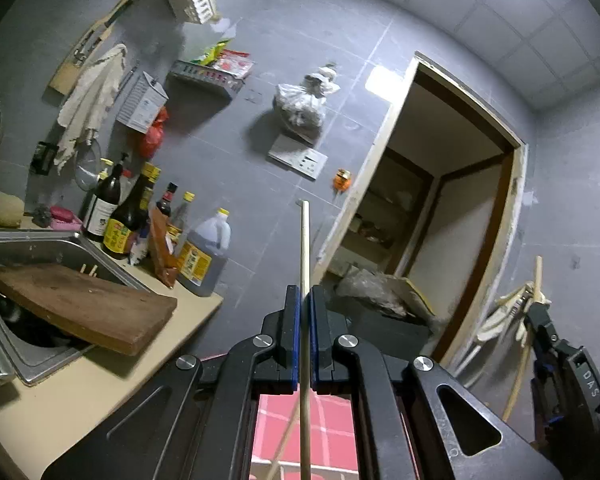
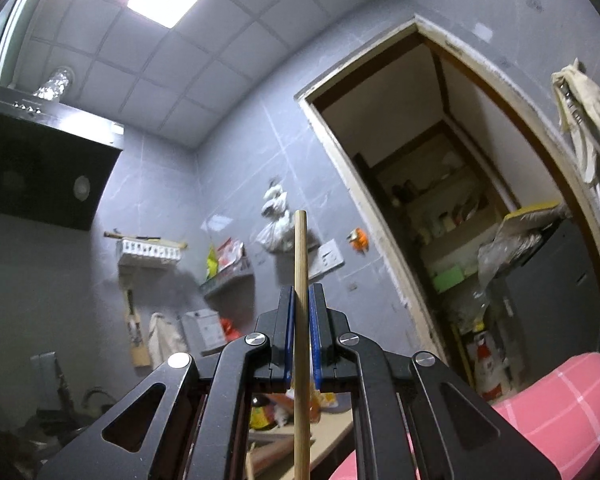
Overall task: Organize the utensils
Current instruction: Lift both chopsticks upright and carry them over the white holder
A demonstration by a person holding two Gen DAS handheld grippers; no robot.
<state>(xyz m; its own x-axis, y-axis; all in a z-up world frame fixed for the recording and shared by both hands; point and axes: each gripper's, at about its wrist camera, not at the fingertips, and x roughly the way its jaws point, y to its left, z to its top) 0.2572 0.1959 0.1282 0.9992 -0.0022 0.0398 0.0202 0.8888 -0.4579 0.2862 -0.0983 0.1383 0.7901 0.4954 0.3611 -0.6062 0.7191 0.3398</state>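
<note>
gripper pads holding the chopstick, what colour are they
Blue pads on the black right gripper, clearest in the right wrist view, clamped on a tan chopstick.

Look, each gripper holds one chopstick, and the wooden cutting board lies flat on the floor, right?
Not quite. In the left wrist view the wooden cutting board rests tilted across the sink, not on the floor. The left gripper and right gripper do each hold one chopstick.
</note>
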